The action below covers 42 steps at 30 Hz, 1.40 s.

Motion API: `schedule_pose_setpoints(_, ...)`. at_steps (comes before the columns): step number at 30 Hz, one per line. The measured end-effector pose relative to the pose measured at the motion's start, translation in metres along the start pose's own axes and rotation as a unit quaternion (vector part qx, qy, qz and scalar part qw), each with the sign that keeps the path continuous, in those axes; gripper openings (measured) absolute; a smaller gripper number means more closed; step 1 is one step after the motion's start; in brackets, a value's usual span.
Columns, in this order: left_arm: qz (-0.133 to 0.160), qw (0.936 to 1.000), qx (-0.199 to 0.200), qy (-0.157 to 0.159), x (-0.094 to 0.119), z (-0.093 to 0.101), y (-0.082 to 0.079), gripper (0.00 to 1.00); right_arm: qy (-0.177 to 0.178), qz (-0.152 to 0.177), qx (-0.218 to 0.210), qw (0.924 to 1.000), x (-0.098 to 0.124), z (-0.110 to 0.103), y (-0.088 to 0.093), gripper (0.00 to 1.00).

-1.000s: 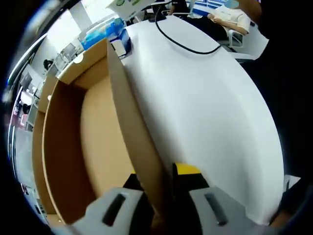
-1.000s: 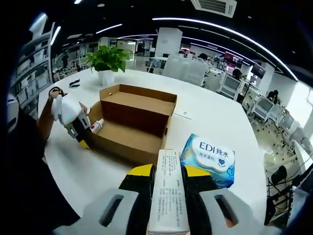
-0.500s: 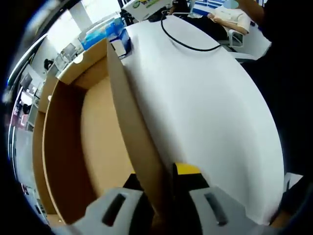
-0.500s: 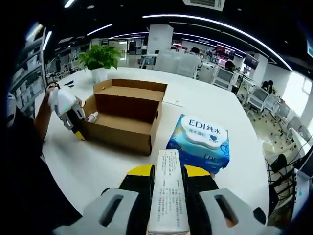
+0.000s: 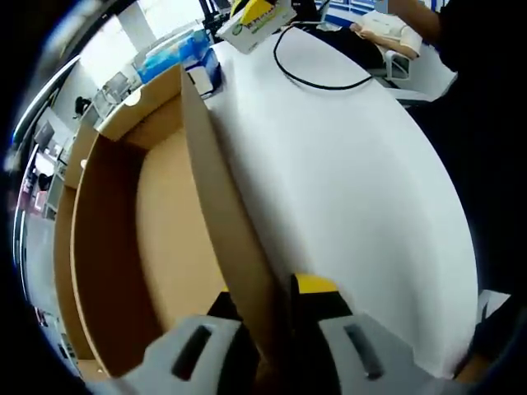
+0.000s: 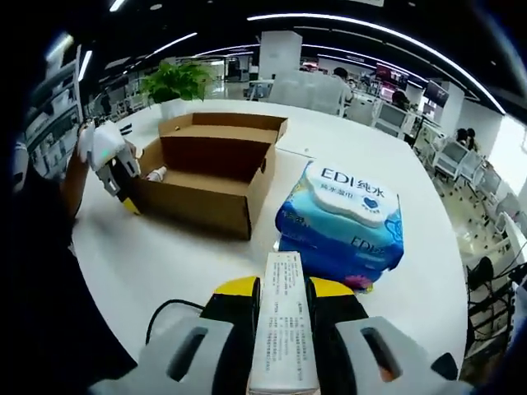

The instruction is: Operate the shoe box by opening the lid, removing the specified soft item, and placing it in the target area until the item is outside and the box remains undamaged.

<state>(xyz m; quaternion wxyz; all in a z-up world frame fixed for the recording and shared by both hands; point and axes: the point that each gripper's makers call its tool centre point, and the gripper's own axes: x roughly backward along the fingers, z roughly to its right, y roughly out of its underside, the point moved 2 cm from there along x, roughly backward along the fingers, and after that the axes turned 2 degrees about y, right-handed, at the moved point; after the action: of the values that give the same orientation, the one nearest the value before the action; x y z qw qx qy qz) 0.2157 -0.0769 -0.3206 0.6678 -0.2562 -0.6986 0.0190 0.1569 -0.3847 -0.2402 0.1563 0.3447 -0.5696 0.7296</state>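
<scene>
The open brown shoe box [image 6: 210, 177] lies on the white table [image 6: 198, 263]. My left gripper [image 5: 277, 329] is shut on one upright cardboard wall [image 5: 222, 197] of the box, with the bare box floor [image 5: 165, 230] to its left. In the right gripper view the left gripper [image 6: 115, 169] holds the box's left end. My right gripper [image 6: 284, 329] is shut on a long white soft pack [image 6: 282, 313] with printed text, held above the table in front of the box. That white pack [image 5: 251, 25] also shows far off in the left gripper view.
A blue EDI wipes pack [image 6: 342, 218] lies right of the box, on another blue pack. A small bottle [image 6: 156, 174] lies inside the box. A black cable [image 5: 317, 74] curls on the table. A potted plant [image 6: 173, 82] stands behind the box.
My right gripper has carried the white pack lower and nearer the blue pack; the box looks farther left. The pack came further into the left gripper view. The left gripper has not moved.
</scene>
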Motion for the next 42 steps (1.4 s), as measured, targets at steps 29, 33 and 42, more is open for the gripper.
schedule_pose_setpoints(29,0.004,1.0,0.005,0.002,0.001,0.003,-0.002,0.12,-0.165,-0.026,0.21,0.9633,-0.043,0.004,0.037,0.22)
schedule_pose_setpoints(33,0.004,1.0,0.006,0.002,0.001,0.004,-0.002,0.12,-0.176,-0.031,0.198,0.9638,-0.045,0.004,0.044,0.22)
schedule_pose_setpoints(42,0.004,1.0,0.006,0.002,0.001,0.004,-0.002,0.12,-0.174,-0.047,0.232,0.956,-0.043,-0.003,0.038,0.22)
